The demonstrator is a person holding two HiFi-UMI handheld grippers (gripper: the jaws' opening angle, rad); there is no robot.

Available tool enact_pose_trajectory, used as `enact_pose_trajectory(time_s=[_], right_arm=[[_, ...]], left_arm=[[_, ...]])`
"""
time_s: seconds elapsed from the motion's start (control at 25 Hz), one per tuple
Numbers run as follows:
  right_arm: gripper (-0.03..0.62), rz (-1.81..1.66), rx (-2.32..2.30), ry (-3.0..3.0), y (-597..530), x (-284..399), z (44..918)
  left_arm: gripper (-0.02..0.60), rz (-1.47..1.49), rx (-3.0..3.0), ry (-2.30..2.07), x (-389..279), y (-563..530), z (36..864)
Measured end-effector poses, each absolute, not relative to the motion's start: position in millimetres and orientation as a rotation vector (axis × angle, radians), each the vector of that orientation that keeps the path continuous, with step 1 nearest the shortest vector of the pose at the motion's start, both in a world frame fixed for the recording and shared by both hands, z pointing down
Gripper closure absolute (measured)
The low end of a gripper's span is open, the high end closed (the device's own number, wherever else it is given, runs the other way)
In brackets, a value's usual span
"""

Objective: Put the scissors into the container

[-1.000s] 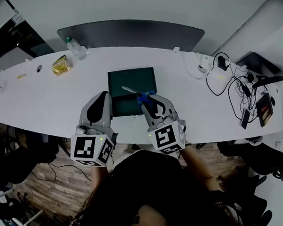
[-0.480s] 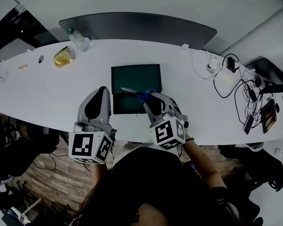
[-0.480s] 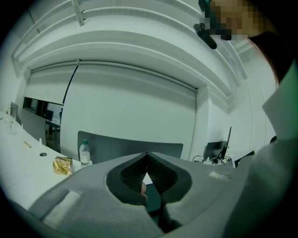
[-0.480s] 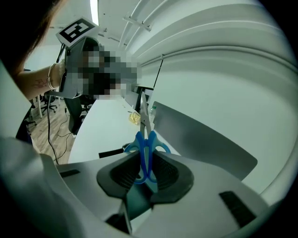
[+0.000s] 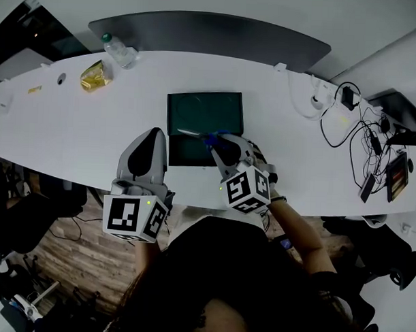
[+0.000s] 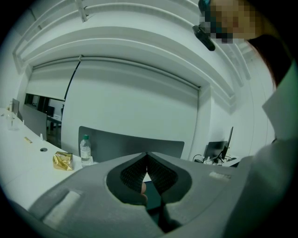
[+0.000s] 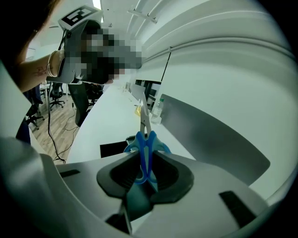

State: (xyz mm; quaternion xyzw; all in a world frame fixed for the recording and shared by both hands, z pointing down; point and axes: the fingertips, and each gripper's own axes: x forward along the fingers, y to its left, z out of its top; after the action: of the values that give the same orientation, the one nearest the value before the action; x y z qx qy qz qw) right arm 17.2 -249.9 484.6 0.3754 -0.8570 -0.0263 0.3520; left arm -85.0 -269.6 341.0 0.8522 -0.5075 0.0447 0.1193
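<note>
Still pinching scissors (image 5: 207,137) in right gripper (image 5: 219,145) over the container (image 5: 205,95), no real shift, so not dropped yet. Keeping left gripper (image 5: 152,134) pressed together beside the container.

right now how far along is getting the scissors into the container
Done: the scissors are picked up, clamped by their blue handles in the right gripper. In hand: they're held over the dark green container. Left: lower and release them inside.

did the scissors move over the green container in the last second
Yes, slightly: the blue-handled metal scissors in the right gripper drifted toward the left edge of the dark green rectangular container.
</note>
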Motion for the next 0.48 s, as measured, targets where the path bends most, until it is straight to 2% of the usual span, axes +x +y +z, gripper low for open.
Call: enact_pose_trajectory(time_s=[0.48], right_arm=[[0.507, -0.022, 0.841, -2.18, -255.6, 12.5, 527.8]], left_arm=[[0.569, 0.142, 2.433, -1.489, -87.2, -272.0, 360.0]])
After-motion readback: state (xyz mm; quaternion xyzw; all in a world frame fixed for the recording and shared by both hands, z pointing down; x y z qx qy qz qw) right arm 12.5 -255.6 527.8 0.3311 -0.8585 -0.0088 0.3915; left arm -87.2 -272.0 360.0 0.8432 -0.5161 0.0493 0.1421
